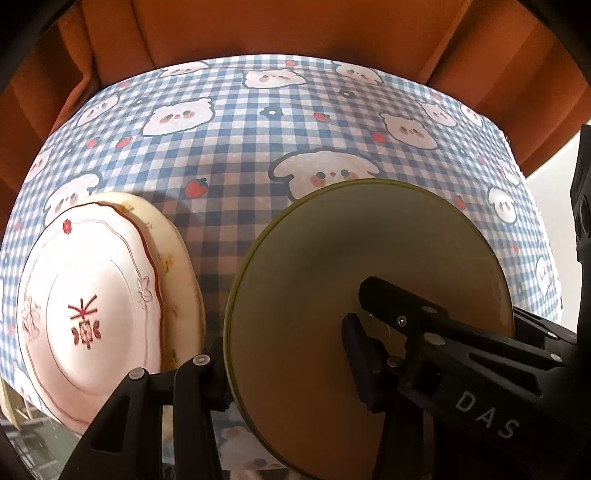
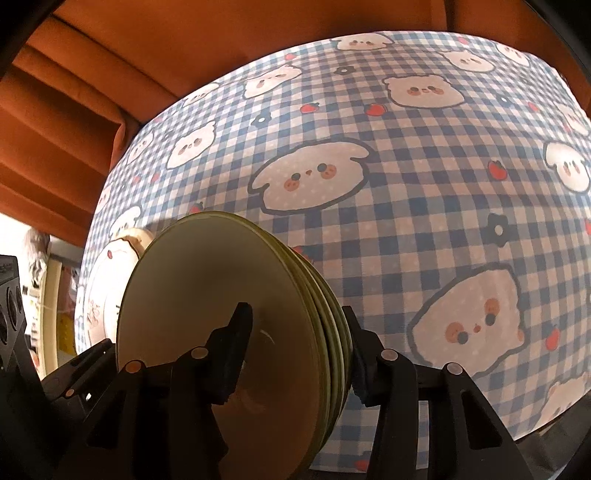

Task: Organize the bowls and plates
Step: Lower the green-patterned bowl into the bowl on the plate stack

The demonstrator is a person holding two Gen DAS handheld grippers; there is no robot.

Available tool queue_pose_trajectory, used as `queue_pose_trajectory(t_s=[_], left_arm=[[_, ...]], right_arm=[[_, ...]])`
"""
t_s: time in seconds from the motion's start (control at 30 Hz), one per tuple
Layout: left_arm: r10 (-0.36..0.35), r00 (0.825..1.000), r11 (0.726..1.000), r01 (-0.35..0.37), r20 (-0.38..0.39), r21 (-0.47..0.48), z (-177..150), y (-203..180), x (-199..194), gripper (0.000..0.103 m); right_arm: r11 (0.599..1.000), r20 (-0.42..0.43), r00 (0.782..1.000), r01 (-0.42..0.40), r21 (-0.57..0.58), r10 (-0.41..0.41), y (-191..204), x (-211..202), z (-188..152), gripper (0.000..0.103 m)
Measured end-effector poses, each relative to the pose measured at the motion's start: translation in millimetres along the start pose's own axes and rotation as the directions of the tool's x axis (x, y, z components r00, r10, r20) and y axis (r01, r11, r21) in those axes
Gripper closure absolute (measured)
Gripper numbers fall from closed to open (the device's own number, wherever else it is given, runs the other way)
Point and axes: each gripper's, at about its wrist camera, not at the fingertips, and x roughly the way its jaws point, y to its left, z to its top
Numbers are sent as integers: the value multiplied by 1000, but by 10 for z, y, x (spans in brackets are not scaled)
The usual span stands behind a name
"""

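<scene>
- Two claws are on one load, closest to both of my cameras. The right claw (image 2: 295, 314) is narrowed onto a stack of green plates (image 2: 207, 288). One finger lies flat on the front face and the other sits against the back of the rearmost plate.
- My left claw (image 1: 280, 347) is at a similar narrow setting on the same green plates (image 1: 369, 251). I see a finger just behind the left rim and a pad on the face I am looking at. A second black finger lies beside that pad, and I cannot tell for sure which claw owns which.
- From the right wrist view, the stack stands on edge and tilts. I count about four olive rims fanned out behind the front plate. Its lower rim runs out of frame, so I cannot tell whether it touches the surface (image 2: 424, 229).
- Just beyond, left of the stack and apart from it, a pink plate (image 1: 92, 314) with a scalloped rim and a red emblem lies on a cream plate (image 1: 181, 266). Part of the cream plate shows along the pink plate's right side.
- Under everything is a blue checked cloth (image 1: 240, 147), printed with white bears, strawberries and small dark flowers.
- Farthest off, folds of orange fabric (image 1: 258, 29) hang behind the far edge.
</scene>
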Motion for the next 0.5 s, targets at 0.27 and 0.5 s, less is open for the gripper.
queue_pose_trajectory(t_s=[0.27,0.5], left_arm=[[24,999,999,-23,42,-29,48,-175,-277,54],[62,993,998,-59,96,-39,48,-130,-512,54]], right_arm=[[999,20,1000,-15,-33,16,6,-279,93,52],[997,65,996,-58,-60,62,145,-475,124,52]])
